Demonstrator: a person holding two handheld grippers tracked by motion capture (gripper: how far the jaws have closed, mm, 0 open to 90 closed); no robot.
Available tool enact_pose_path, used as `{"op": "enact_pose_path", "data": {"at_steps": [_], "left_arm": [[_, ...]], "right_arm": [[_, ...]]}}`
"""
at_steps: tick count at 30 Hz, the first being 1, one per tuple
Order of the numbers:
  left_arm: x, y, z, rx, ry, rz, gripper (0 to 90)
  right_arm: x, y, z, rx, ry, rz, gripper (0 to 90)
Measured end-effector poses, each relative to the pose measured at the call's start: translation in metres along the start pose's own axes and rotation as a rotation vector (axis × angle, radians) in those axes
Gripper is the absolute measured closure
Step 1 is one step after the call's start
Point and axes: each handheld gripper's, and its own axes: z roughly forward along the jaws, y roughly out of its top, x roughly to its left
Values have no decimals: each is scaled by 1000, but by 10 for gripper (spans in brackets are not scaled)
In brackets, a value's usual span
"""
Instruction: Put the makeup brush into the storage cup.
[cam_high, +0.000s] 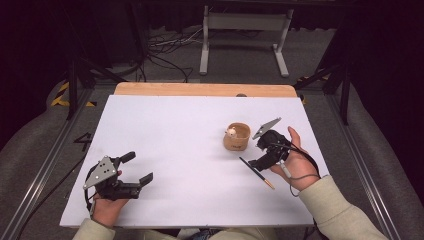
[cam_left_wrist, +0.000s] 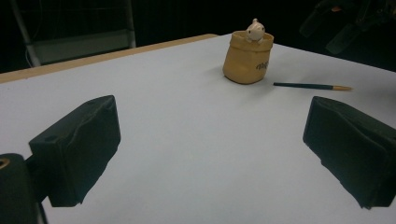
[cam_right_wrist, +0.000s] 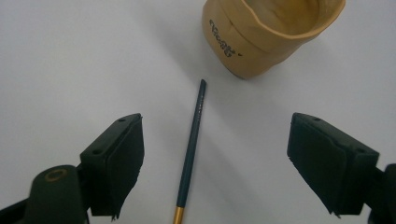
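A tan sack-shaped cup (cam_high: 236, 137) (cam_left_wrist: 247, 58) (cam_right_wrist: 266, 32) stands right of the table's middle, with a small pale figure (cam_left_wrist: 255, 30) at its rim. Beside it, a dark green pencil (cam_high: 256, 172) (cam_left_wrist: 310, 86) (cam_right_wrist: 194, 140) with a gold end lies flat on the white sheet. My right gripper (cam_high: 257, 154) (cam_right_wrist: 217, 126) hovers over the pencil, open; the pencil lies between the jaws, nearer the left one, and neither pad touches it. At the table's near left, my left gripper (cam_high: 137, 167) (cam_left_wrist: 210, 140) stands open, holding nothing and pointing toward the cup.
The white sheet (cam_high: 175, 150) covers the table, with a wooden strip (cam_high: 205, 89) along its far edge. Beyond the table stand a metal frame (cam_high: 245, 30) and loose cables (cam_high: 165, 50) on the floor. The right hand's gripper (cam_left_wrist: 345, 23) shows dark behind the cup.
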Motion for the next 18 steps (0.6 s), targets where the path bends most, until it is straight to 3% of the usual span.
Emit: {"op": "enact_pose_path", "data": {"at_steps": [3,9,14,18], "left_arm": [[0,0,0,0,-6,-7,46],[1,0,-1,-3,-8,-19,45],[2,0,-1,-5,-4,-13,44],[2,0,-1,-7,-17,-35,41]], "right_arm": [[-1,1,2,18,0,8,205],[-1,-3,20,111,31,35,296],[-1,-6,26,140,34,62,379],[-1,-12,33,179,46,81,444]]}}
